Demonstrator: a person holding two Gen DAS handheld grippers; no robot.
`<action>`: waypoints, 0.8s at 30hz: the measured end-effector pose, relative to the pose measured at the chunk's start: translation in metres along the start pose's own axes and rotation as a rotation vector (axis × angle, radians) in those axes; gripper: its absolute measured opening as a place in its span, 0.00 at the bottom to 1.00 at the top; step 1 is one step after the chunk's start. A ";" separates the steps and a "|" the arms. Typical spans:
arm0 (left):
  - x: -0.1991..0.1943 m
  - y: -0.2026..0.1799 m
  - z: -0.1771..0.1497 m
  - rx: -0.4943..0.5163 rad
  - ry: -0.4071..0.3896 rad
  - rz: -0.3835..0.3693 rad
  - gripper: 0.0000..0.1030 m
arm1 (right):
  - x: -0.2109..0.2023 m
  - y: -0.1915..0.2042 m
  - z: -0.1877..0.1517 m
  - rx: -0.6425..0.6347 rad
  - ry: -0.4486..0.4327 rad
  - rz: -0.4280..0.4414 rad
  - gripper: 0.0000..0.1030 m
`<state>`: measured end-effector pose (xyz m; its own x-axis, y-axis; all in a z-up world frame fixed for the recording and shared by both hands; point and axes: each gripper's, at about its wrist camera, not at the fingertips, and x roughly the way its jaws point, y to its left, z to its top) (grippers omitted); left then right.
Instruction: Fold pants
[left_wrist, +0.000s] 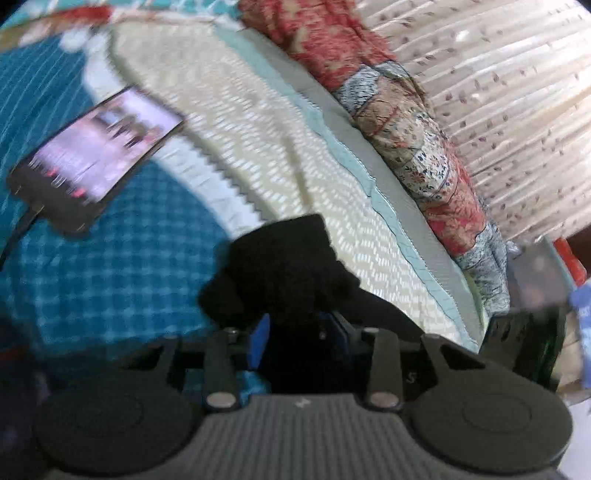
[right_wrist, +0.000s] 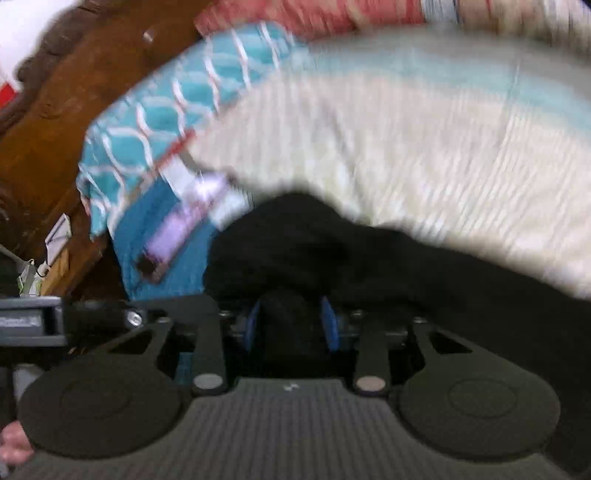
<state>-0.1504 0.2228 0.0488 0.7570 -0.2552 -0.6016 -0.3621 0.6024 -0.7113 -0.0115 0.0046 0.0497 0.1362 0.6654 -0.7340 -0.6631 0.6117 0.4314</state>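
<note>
Pants (left_wrist: 284, 266), black, bunched: clamped between the blue pads of left gripper (left_wrist: 299, 332) and right gripper (right_wrist: 291, 321), over cream bedspread (left_wrist: 236, 140); phone (left_wrist: 96, 158) beside bedspread.

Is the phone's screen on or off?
On. The phone lies face up on the blue blanket, its screen glowing with a blurred pinkish picture.

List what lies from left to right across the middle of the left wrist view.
phone → teal checked bedspread → cream woven cloth → patchwork quilt roll → pale curtain.
</note>
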 end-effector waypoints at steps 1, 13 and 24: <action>-0.008 0.009 0.000 -0.039 -0.010 -0.023 0.33 | -0.002 0.007 -0.005 -0.022 -0.039 -0.016 0.42; -0.038 -0.027 0.040 0.086 -0.105 -0.123 0.35 | -0.040 0.063 -0.078 -0.445 -0.061 -0.038 0.52; 0.065 -0.042 0.022 0.280 0.027 0.045 0.06 | -0.086 0.033 -0.066 -0.374 -0.164 -0.097 0.51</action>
<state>-0.0743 0.1970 0.0478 0.7273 -0.2418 -0.6424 -0.2276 0.7980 -0.5581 -0.0939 -0.0604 0.0928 0.3064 0.6903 -0.6554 -0.8591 0.4971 0.1220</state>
